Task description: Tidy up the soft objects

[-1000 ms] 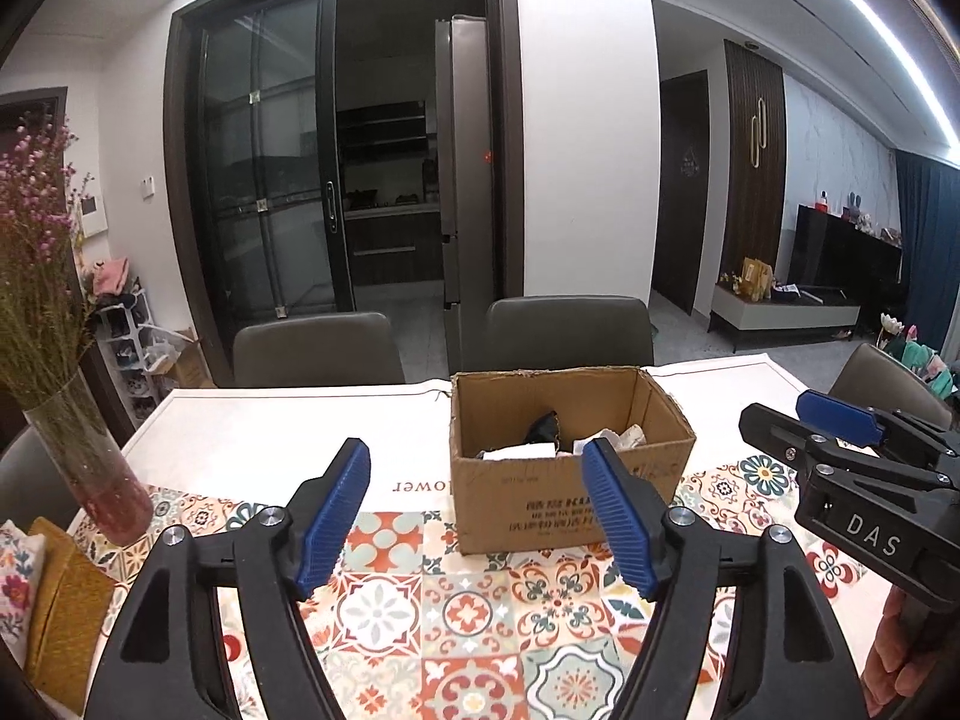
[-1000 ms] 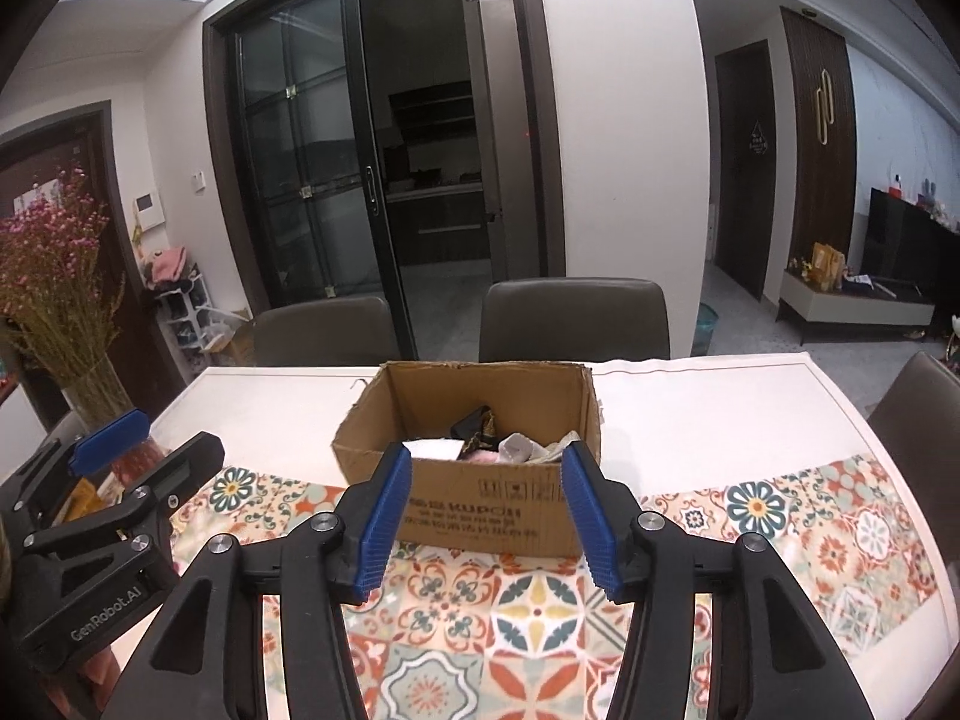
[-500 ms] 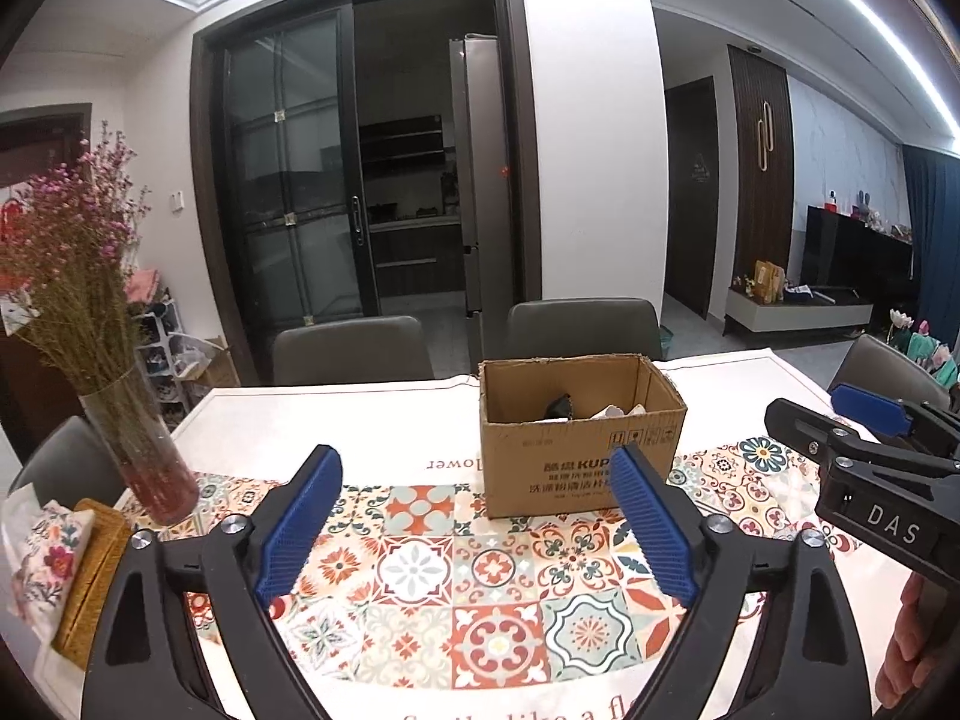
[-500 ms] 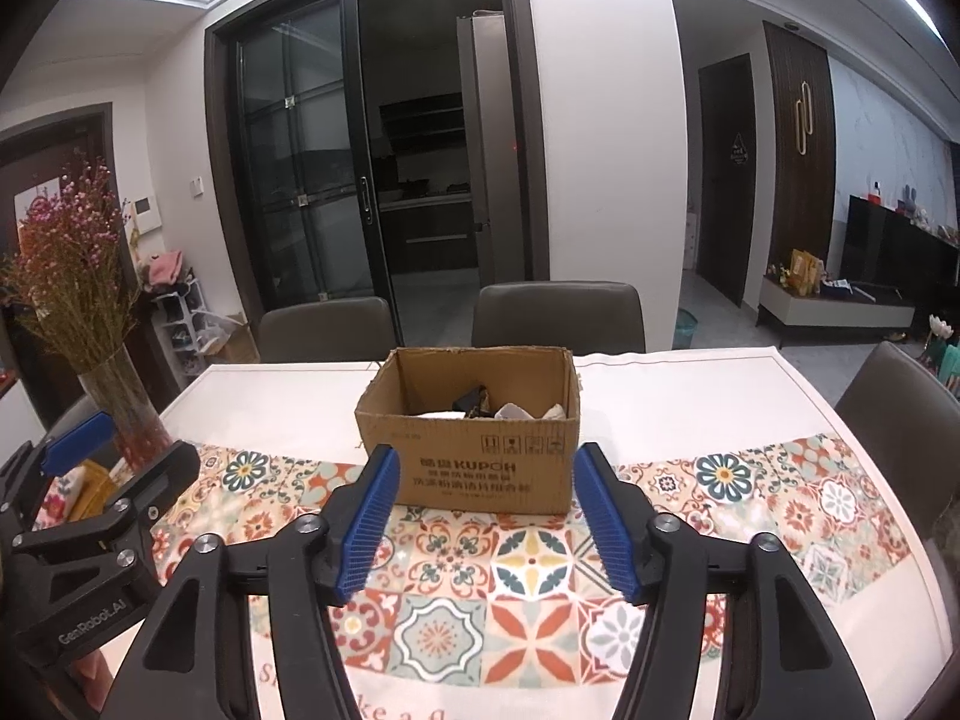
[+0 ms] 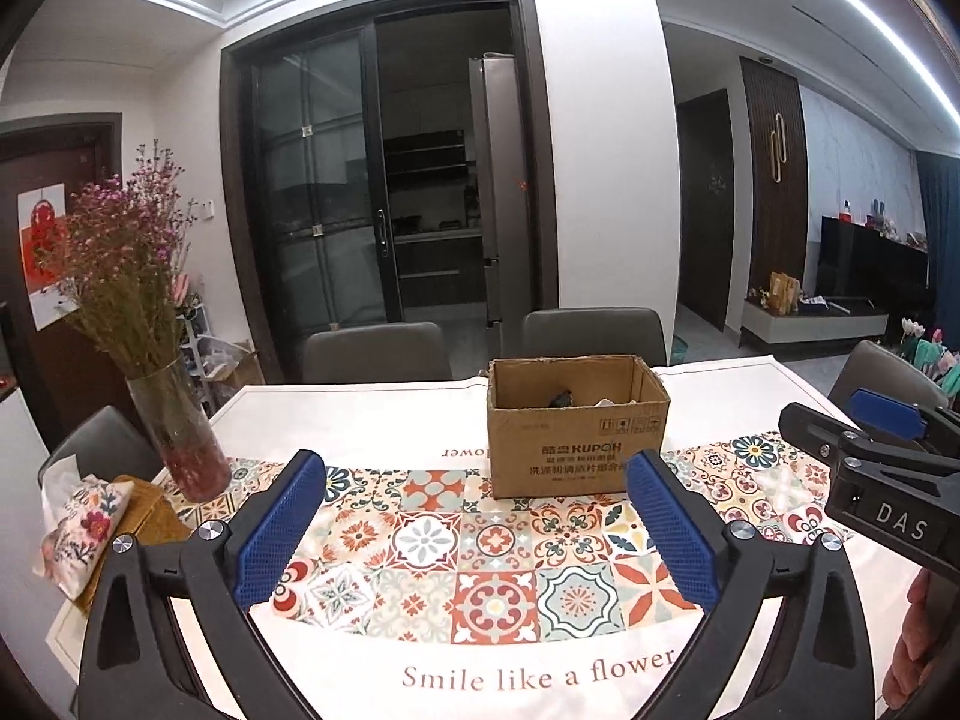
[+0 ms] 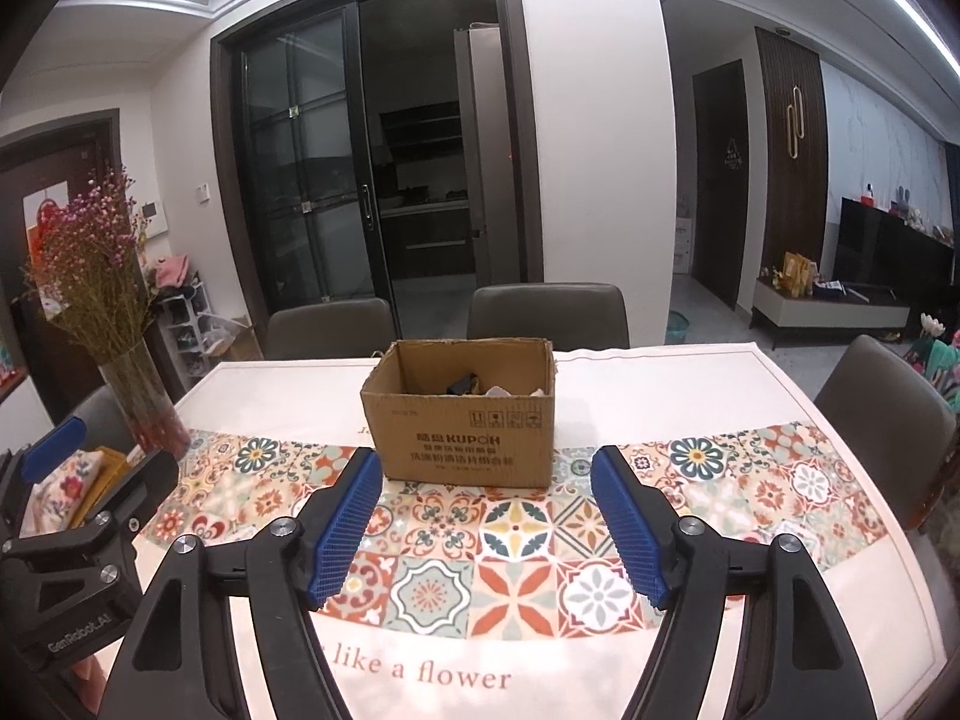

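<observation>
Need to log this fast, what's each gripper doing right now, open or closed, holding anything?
Left gripper: open, holding nothing.
Right gripper: open, holding nothing.

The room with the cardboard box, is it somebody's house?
Most likely yes, a home dining room. The brown cardboard box sits on a table with a patterned tile-print tablecloth, grey padded dining chairs stand behind it, and a glass vase of dried pink flowers decorates one end.

Both hand-held grippers (image 5: 474,516) (image 6: 486,516) withdrew from the box (image 5: 576,426).
</observation>
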